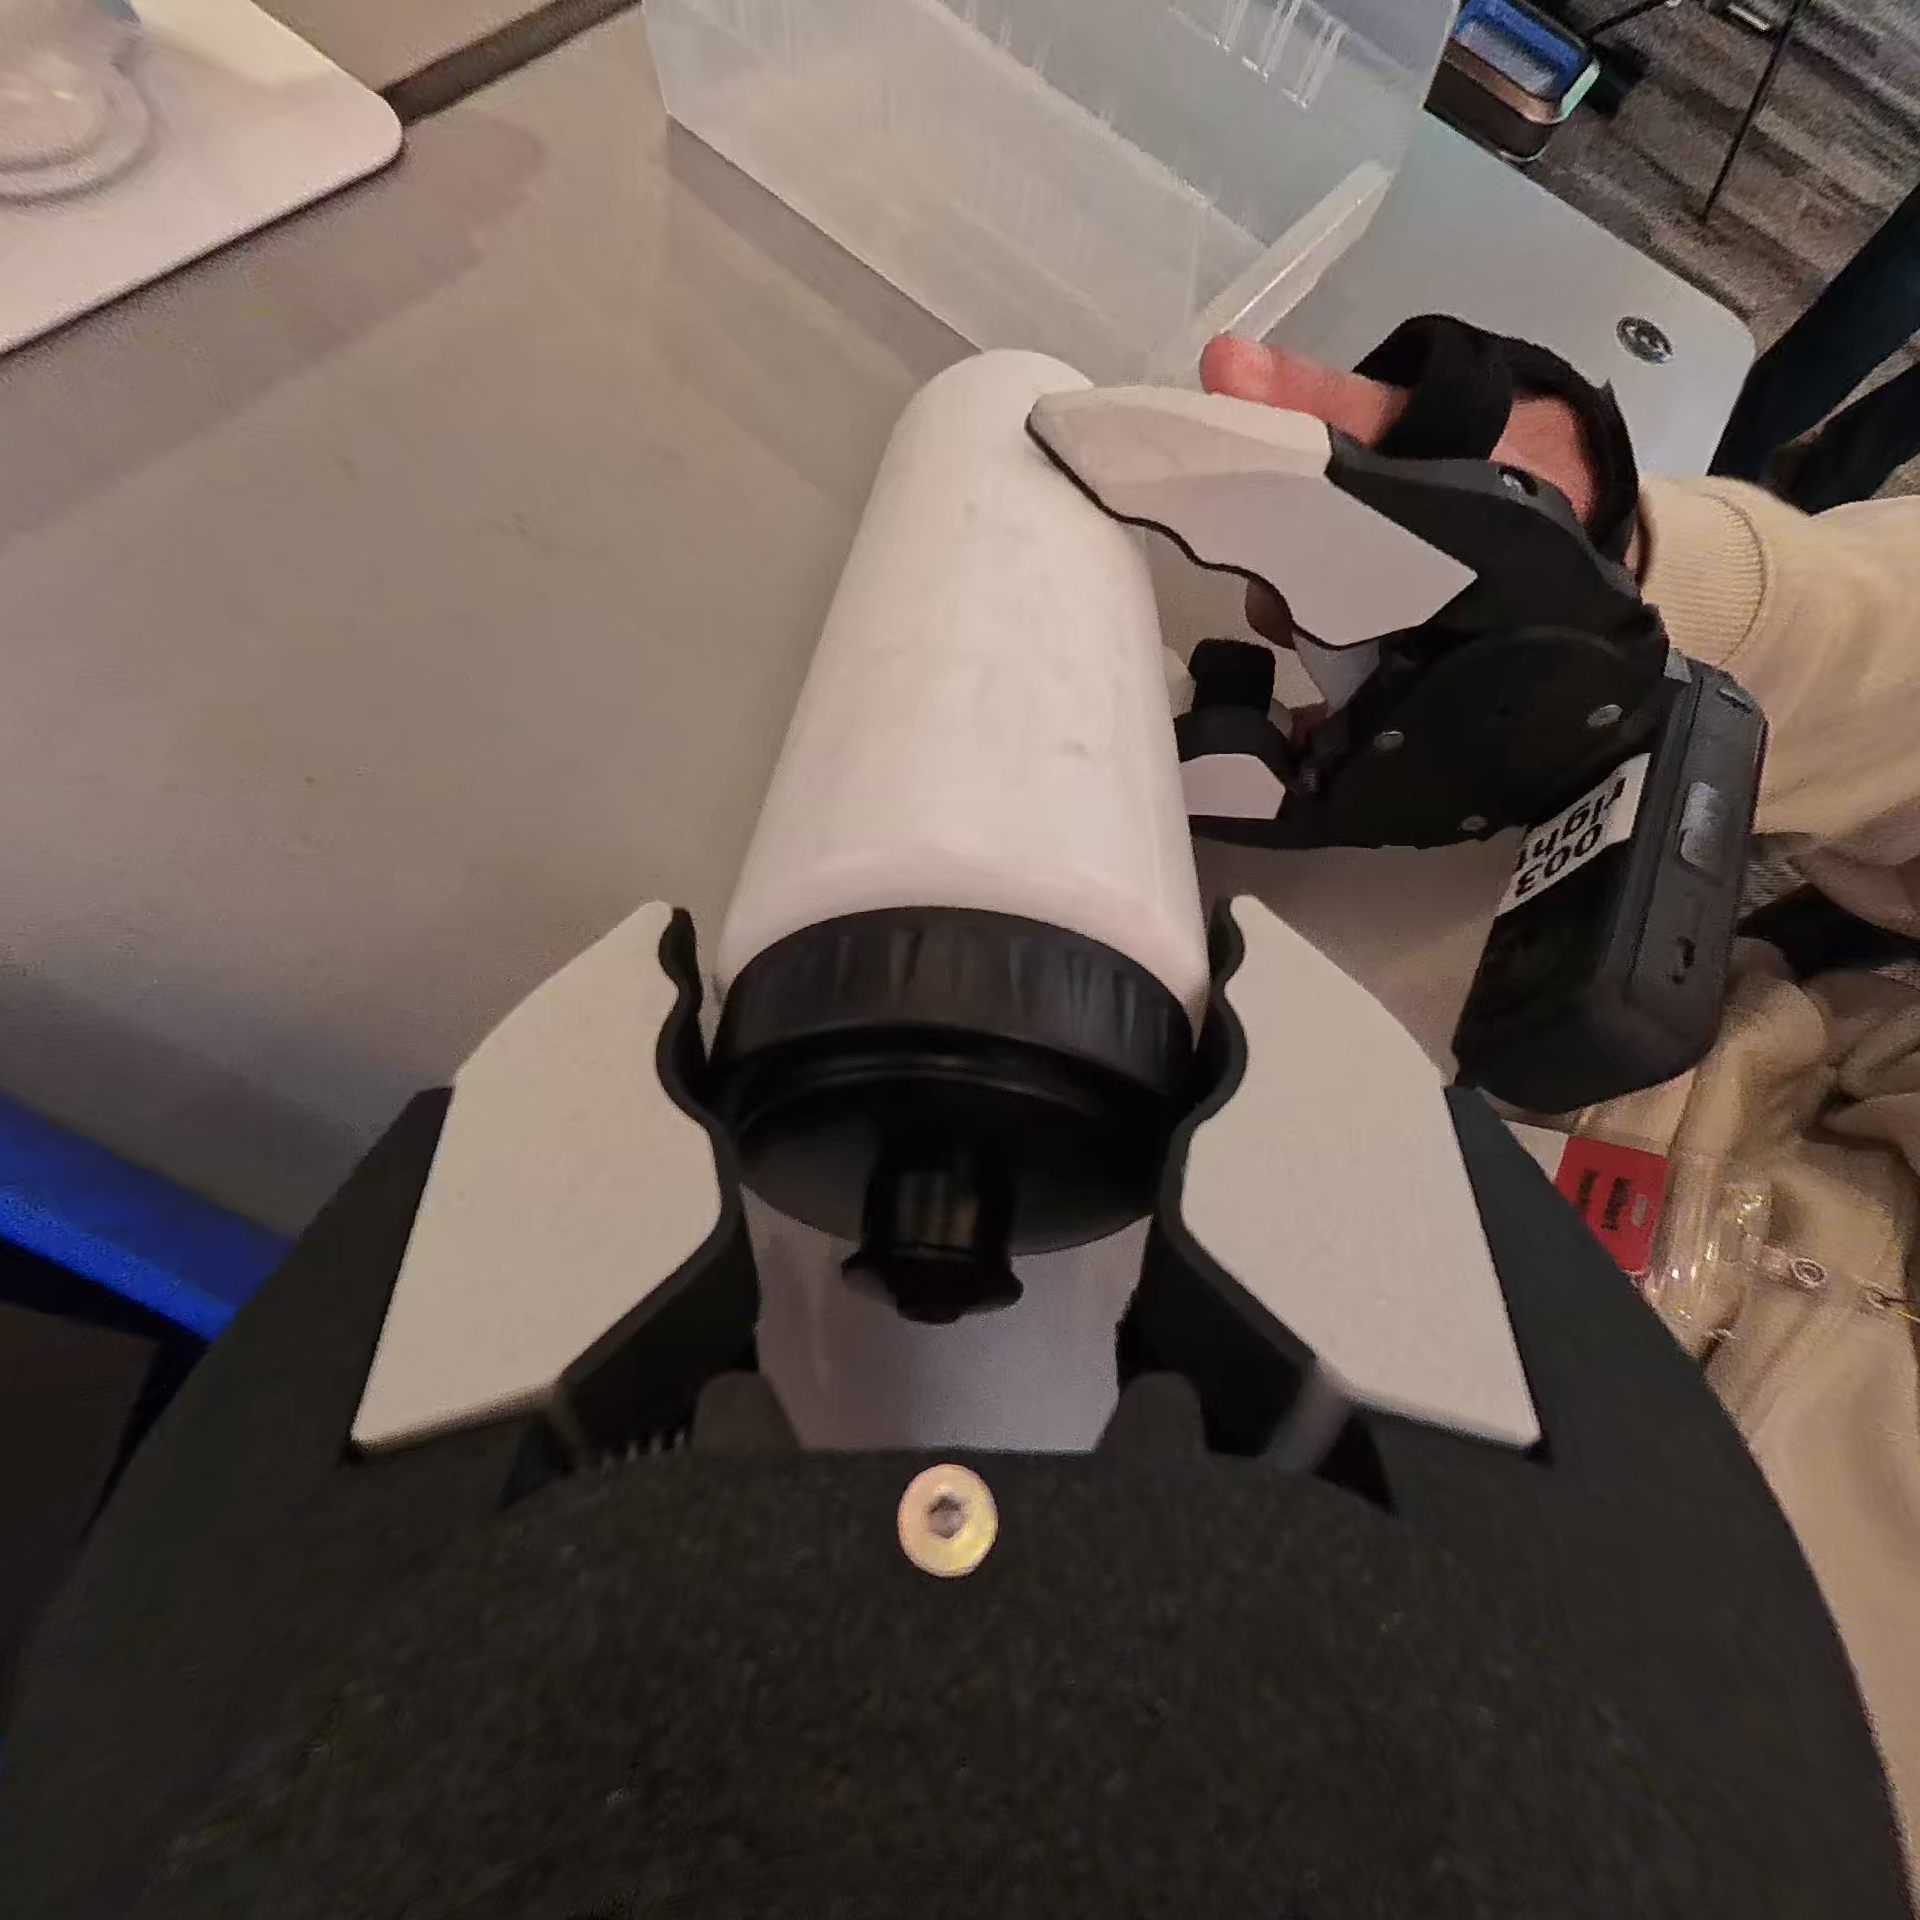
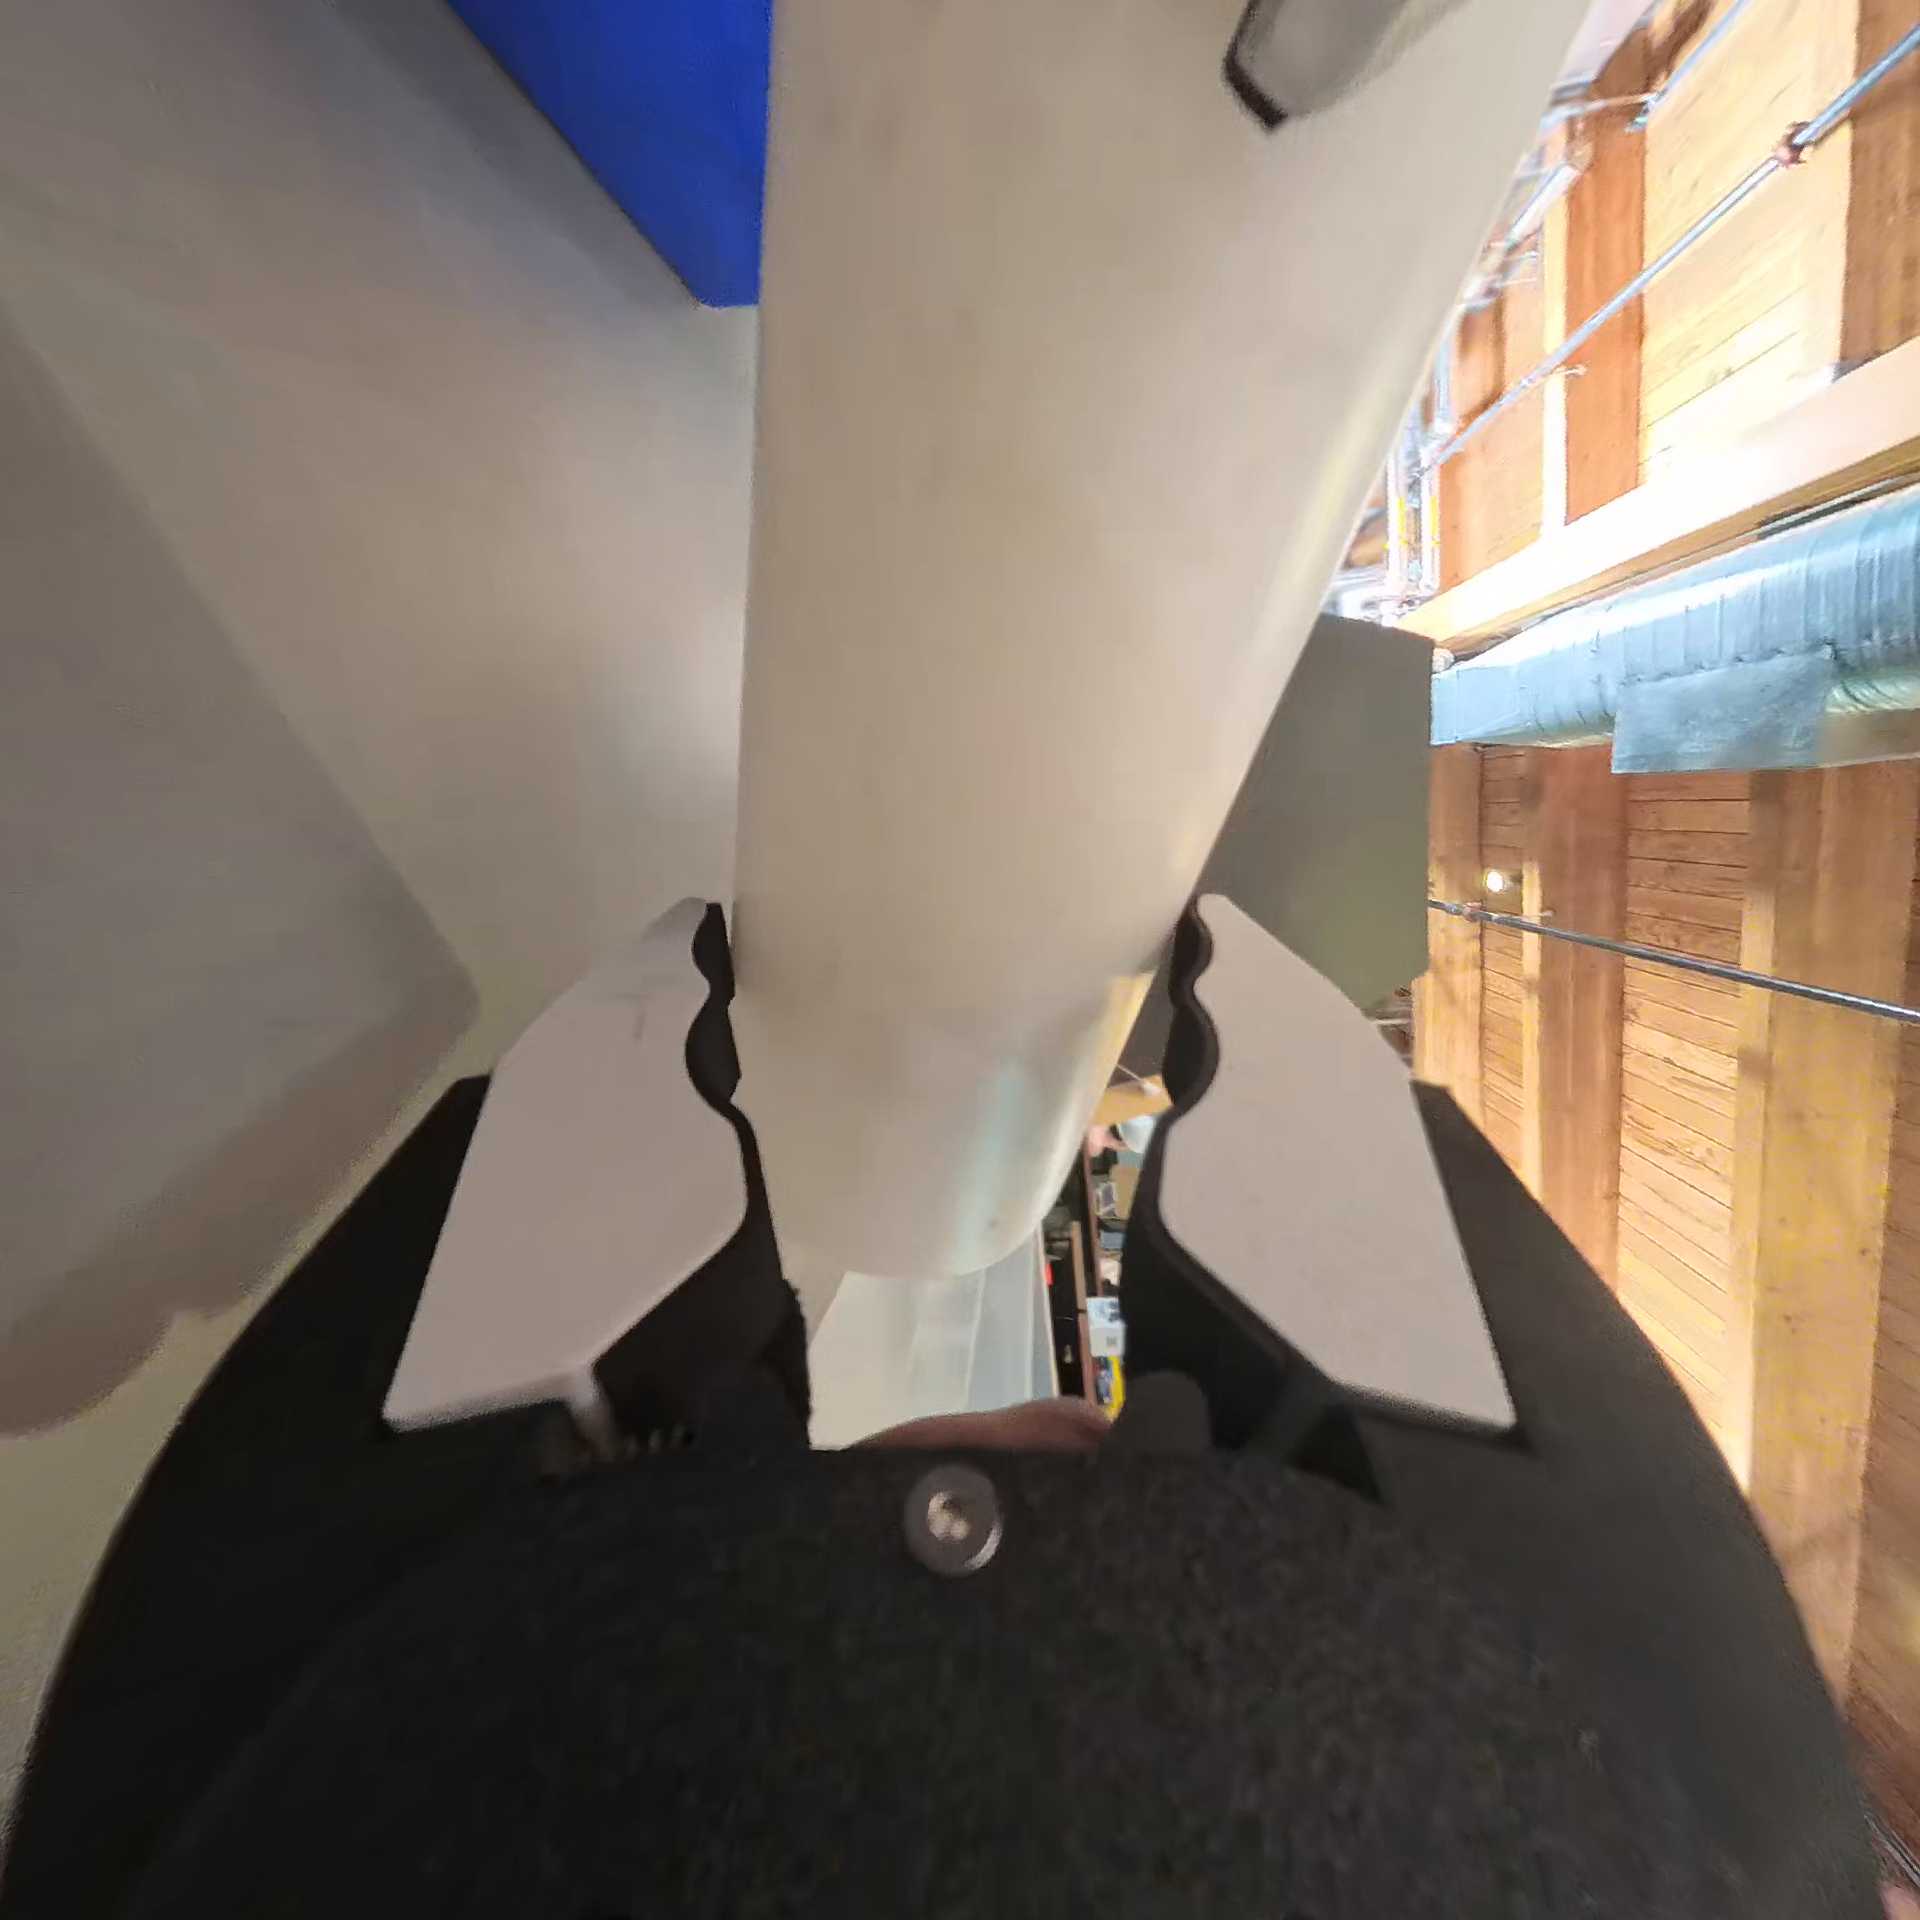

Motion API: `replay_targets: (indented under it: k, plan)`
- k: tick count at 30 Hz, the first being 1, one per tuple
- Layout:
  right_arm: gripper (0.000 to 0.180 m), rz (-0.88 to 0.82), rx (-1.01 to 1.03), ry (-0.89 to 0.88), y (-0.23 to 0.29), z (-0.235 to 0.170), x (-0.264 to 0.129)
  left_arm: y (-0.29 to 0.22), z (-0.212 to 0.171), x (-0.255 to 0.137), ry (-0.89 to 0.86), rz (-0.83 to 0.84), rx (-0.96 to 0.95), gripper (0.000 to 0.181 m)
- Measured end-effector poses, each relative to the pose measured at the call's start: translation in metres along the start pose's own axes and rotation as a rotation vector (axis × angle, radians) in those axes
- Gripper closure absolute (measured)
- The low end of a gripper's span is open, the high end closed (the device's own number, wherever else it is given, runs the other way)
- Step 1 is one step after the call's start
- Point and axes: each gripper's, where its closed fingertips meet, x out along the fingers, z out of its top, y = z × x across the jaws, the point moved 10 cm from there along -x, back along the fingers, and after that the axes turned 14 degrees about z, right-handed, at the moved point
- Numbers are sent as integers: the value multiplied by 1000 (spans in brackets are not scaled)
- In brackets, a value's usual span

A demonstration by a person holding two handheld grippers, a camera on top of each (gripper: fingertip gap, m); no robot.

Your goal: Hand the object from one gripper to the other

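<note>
The white bottle (image 1: 966, 665) with its black screw cap (image 1: 951, 1023) is held off the table (image 1: 312, 675), lying lengthwise along the left wrist view from 6 o'clock up toward 12. The left gripper (image 1: 951, 997) has its fingers closed on the bottle at the cap end, one finger on each side of the collar.

The right gripper (image 1: 1174, 540) reaches in from 3 o'clock, a person's hand (image 1: 1299, 390) behind it, and one white finger lies against the bottle's far end. In the right wrist view the bottle's rounded base (image 2: 935, 935) sits between the right gripper (image 2: 951, 1039) fingers: the finger at 9 o'clock (image 2: 592, 1143) touches the wall, while the one at 3 o'clock (image 2: 1320, 1143) shows a sliver of gap, so I judge it spread around the bottle and not yet pinching.

To do the handover well, the right fingers should close squarely across the bottle's width and seat it in the scalloped pads before the left lets go; the smooth body looks slippery, and a grip so near the end may let it swing.

The table is pale grey and matte. A frosted plastic bin (image 1: 1039, 135) stands at 12 o'clock, a white tray (image 1: 208, 177) at 10. Wooden ceiling planks (image 2: 1714, 935) and a foil-wrapped duct (image 2: 1683, 686) fill the right wrist view at 3 o'clock.
</note>
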Motion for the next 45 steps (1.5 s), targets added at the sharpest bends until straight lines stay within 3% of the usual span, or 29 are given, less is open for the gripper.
replay_targets:
  k: [6, 9, 14, 17, 19, 21, 26, 29, 32, 36, 41, 45]
  plan:
    - [95, 193, 139, -108, 9, -5, -1, 22, -9, 13, 31, -70, -142, 89]
    - [88, 395, 461, -237, -7, -16, -15, 37, -5, 0, 40, -20, -172, 89]
    - [93, 1258, 1333, -666, -27, -47, -17, 51, 20, -26, 70, 12, -138, 89]
    - [129, 1594, 1684, -1029, -38, -72, -1, 50, 48, -35, 141, -20, -99, 89]
    - [123, 1492, 1744, -1038, -43, -82, 7, 45, 69, -39, 231, -43, -49, 89]
    - [105, 1357, 1647, -975, -54, -82, 8, 36, 90, -41, 340, -72, 35, 90]
    - [99, 1433, 1306, -1024, -95, -47, 5, 2, 134, -35, 549, -198, 237, 89]
    - [82, 1474, 1188, -1049, -104, -15, 6, -17, 153, -24, 597, -195, 334, 89]
    - [104, 1422, 1096, -988, -103, 2, 11, -33, 162, -13, 587, -237, 346, 91]
    - [105, 1342, 1099, -1004, -95, 4, 10, -38, 160, -4, 552, -235, 346, 92]
    - [106, 1221, 1148, -1011, -93, -18, 5, -25, 162, -13, 362, -236, 272, 94]
    - [107, 1205, 1214, -963, -79, -42, 9, -6, 155, -47, -162, -221, 45, 88]
